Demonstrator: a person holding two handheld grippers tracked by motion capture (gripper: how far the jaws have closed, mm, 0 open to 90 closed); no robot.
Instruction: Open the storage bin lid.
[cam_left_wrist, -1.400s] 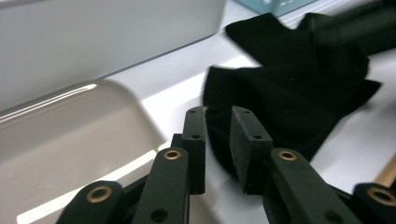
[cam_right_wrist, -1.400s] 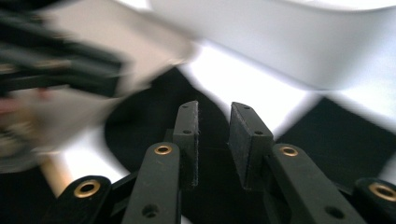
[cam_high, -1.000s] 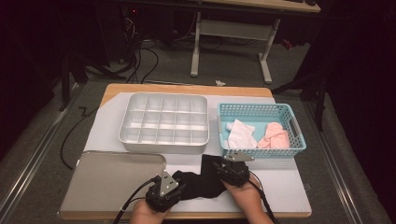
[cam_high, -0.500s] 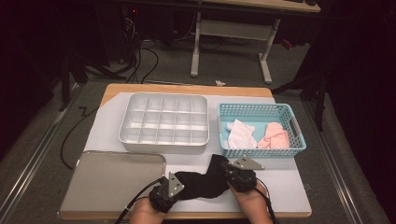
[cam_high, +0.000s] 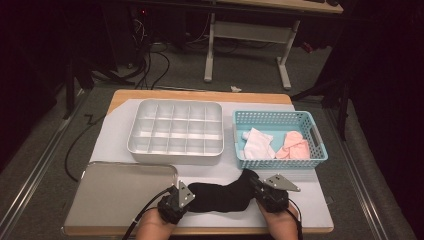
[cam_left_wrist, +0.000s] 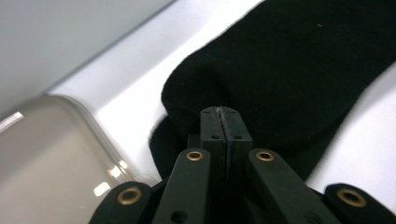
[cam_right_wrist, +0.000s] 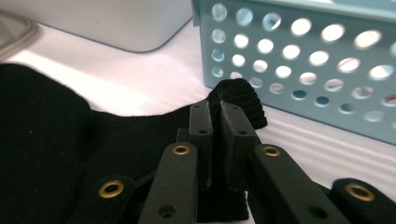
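Surface: white mat (cam_high: 125, 145), near edge, right of metal tray (cam_high: 115, 195).
Sock: black sock (cam_high: 220, 196), soft, limp, light; hold at ends.
Left gripper (cam_left_wrist: 223, 116): clamped on sock's left end.
Right gripper (cam_right_wrist: 215, 122): just closed, pinching the cuff.

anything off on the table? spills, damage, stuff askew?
Nothing stands out. The black sock lies on the white mat, pinched at each end by the left gripper and right gripper. The compartment tray, blue basket with its white and pink socks, and the metal tray sit square and intact.
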